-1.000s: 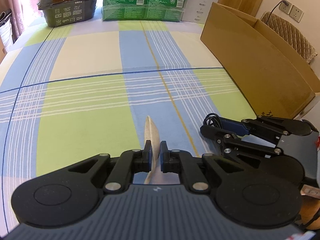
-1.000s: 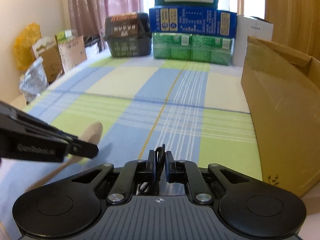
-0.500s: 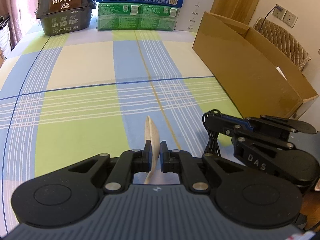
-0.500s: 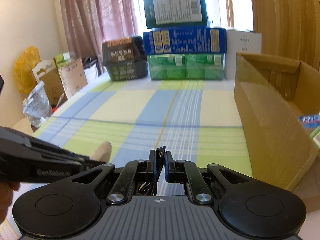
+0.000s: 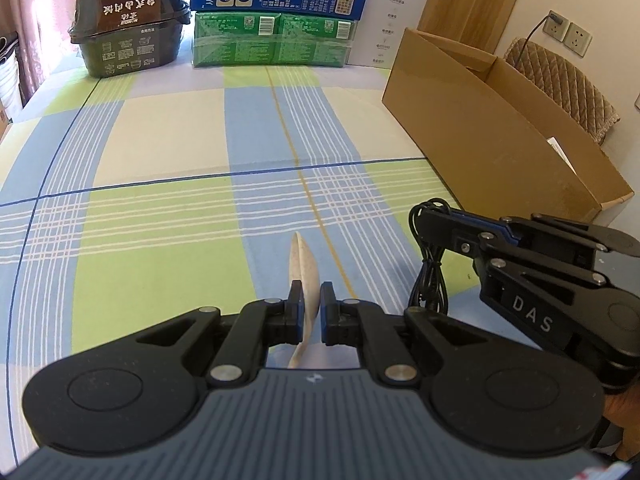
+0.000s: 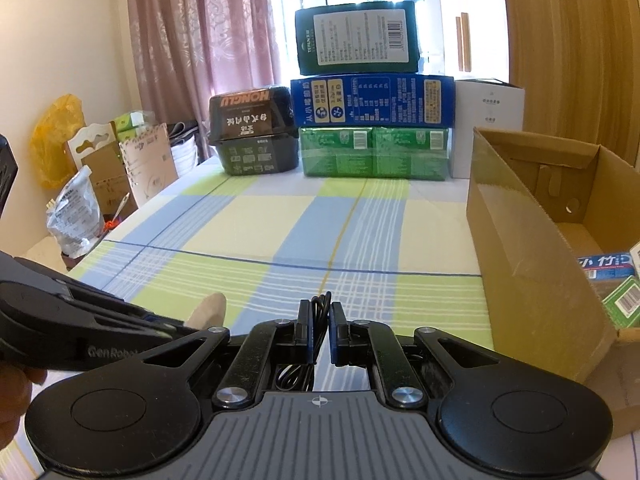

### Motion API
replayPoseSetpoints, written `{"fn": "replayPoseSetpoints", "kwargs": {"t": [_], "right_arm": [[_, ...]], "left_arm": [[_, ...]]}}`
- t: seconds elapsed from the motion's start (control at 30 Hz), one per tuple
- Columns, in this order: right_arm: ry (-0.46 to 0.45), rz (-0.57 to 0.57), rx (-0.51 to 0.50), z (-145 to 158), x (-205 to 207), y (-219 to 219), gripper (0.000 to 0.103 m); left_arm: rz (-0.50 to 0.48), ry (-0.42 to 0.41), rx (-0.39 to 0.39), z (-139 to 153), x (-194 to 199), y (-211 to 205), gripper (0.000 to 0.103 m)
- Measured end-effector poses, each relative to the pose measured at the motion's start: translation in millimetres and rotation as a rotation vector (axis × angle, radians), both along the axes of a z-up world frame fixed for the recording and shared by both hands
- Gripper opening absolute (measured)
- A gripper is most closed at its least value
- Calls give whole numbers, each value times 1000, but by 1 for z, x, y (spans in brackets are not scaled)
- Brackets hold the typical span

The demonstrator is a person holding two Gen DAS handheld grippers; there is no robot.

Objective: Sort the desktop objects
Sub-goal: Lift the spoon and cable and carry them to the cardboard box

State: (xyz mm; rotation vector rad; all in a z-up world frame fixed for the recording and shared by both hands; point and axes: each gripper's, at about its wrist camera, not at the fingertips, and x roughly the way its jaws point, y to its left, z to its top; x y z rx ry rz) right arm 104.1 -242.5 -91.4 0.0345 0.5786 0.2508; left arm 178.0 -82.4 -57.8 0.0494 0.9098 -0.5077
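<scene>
Between the pads of the left gripper (image 5: pixel 311 306), a pale wooden spoon (image 5: pixel 304 268) is clamped edge-on, its bowl projecting forward and upward beyond the fingertips and its handle running back under the gripper body, clear of the checked surface (image 5: pixel 160 208) below. From the right wrist view the same spoon's rounded tip (image 6: pixel 209 309) appears just above the left gripper's dark arm (image 6: pixel 80 320). Just beside it, to the right, the right gripper (image 6: pixel 320 332) is clenched on a bundle of thin black cable (image 6: pixel 318 308); in the left wrist view this cable (image 5: pixel 430 276) hangs in loops below the right gripper's fingertips (image 5: pixel 424 224), above the cloth. Both grippers are held close together, side by side, over the near part of the surface.

Along the right edge of the surface stands an open cardboard box (image 6: pixel 516 240), its long brown wall facing the grippers; within it lie a blue-and-white packet (image 6: pixel 606 266) and a green packet (image 6: pixel 624 300). At the far end of the surface are a dark container with a brown label (image 6: pixel 252 140), a green shrink-wrapped pack (image 6: pixel 374 152) carrying a blue carton (image 6: pixel 372 100) and a dark green carton (image 6: pixel 358 38) stacked above, and a white box (image 6: pixel 490 116) beside them. Behind these, a pink patterned curtain (image 6: pixel 200 32) frames a bright window. To the left of the surface sit cardboard pieces (image 6: pixel 132 164), a yellow bag (image 6: pixel 56 136) and a silver pouch (image 6: pixel 74 216).
</scene>
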Motion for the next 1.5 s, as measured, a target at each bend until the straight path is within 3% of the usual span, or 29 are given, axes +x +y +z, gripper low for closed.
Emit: {"fn": "replayPoseSetpoints", "kwargs": {"t": [0.27,0.63,1.0,1.5], "right_arm": [[1,-34,1,14,-22,-9,4],[-22,-66,2,45,-59,-23,4],[-78,-119,27,87,-98,-48,4],[-146,-266,23,146,-134,-139,4]], "left_arm": [[19,-32,-11,16,-8,0,5],[54,-45,-42,34,-49,-7,5],[43,-79,-72,74,-88,-24,5],[-76,-137,-142,131,-121,-91,5]]}}
